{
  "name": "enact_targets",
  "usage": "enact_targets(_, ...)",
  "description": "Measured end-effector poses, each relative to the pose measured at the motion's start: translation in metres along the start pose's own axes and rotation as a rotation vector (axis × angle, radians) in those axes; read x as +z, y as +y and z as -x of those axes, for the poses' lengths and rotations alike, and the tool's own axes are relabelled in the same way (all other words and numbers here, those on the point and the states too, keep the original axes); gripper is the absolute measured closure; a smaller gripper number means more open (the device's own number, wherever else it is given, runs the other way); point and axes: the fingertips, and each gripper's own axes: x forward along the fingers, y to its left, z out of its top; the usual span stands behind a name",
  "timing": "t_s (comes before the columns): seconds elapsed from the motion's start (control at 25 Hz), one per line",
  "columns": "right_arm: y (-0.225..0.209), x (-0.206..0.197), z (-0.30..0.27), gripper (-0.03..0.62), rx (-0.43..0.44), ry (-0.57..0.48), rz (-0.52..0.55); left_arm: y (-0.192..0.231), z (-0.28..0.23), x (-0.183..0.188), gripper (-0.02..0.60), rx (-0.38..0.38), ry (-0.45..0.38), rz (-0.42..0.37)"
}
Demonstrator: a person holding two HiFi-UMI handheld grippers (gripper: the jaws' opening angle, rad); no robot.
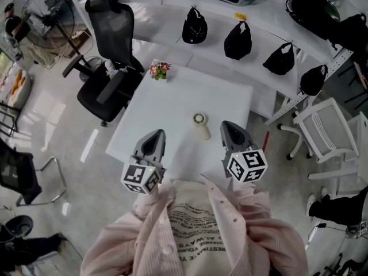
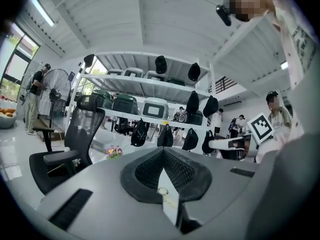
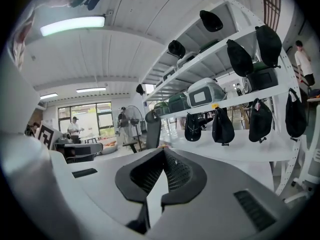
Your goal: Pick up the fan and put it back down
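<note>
A small cream hand-held fan [image 1: 200, 125] lies on the white table [image 1: 172, 96], its round head pointing away from me. My left gripper [image 1: 155, 135] hovers to its left and my right gripper [image 1: 230, 126] to its right, both apart from it and above the table's near part. In the left gripper view the jaws of the left gripper [image 2: 164, 152] meet at the tips with nothing held; a sliver of the fan [image 2: 163, 190] shows through the gap beneath. In the right gripper view the right gripper [image 3: 163, 152] is likewise shut and empty.
A small pot of flowers [image 1: 160, 69] stands at the table's far left corner. A black office chair [image 1: 109, 56] is at the table's left, a white chair [image 1: 328, 125] at the right. Black caps [image 1: 194, 26] hang along a white shelf behind. A pedestal fan [image 1: 49, 16] stands far left.
</note>
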Motion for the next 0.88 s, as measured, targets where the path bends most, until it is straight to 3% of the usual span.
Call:
enact_targets(0.68,-0.0032,0.0068,0.0014,0.595,-0.004,-0.025,0.018,0.0018,-0.0026,0.0014,0.58,0.02,0.015,-0.032)
enact_targets(0.88,-0.0007,0.0032,0.0017,0.595,-0.004,-0.018,0.016,0.0019,-0.002,-0.0016,0.581,0.007,0.002,-0.003)
